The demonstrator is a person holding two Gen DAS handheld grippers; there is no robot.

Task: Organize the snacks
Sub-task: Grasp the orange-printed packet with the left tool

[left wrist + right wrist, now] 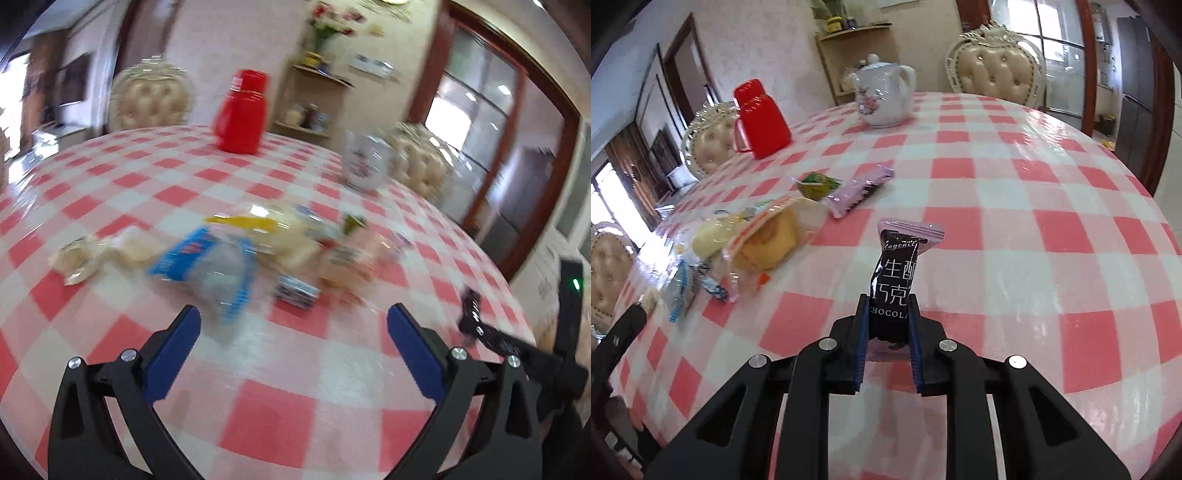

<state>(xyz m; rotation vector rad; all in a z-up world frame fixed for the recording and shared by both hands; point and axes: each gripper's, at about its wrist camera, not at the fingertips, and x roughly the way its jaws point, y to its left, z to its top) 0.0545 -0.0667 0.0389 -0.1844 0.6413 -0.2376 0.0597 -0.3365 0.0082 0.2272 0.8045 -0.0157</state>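
Observation:
My right gripper (887, 301) is shut on a black and pink chocolate packet (897, 273), which stands up above the checked tablecloth (1034, 221). A second pink packet (860, 192), a green packet (816, 183) and a wrapped cake (768, 240) lie in a loose pile to the left. In the blurred left wrist view my left gripper (293, 314) stands open above the cloth, with nothing between its fingers. Just beyond it lie a blue-edged packet (207, 266), pale wrapped cakes (280, 236) and a small dark sweet (297, 291). The right gripper's body (517, 339) shows at the right edge.
A red plastic jug (761, 118) and a white flowered teapot (882, 96) stand at the far side of the table. Cream padded chairs (997, 70) ring the table. A corner shelf (849, 48) and glass doors lie behind.

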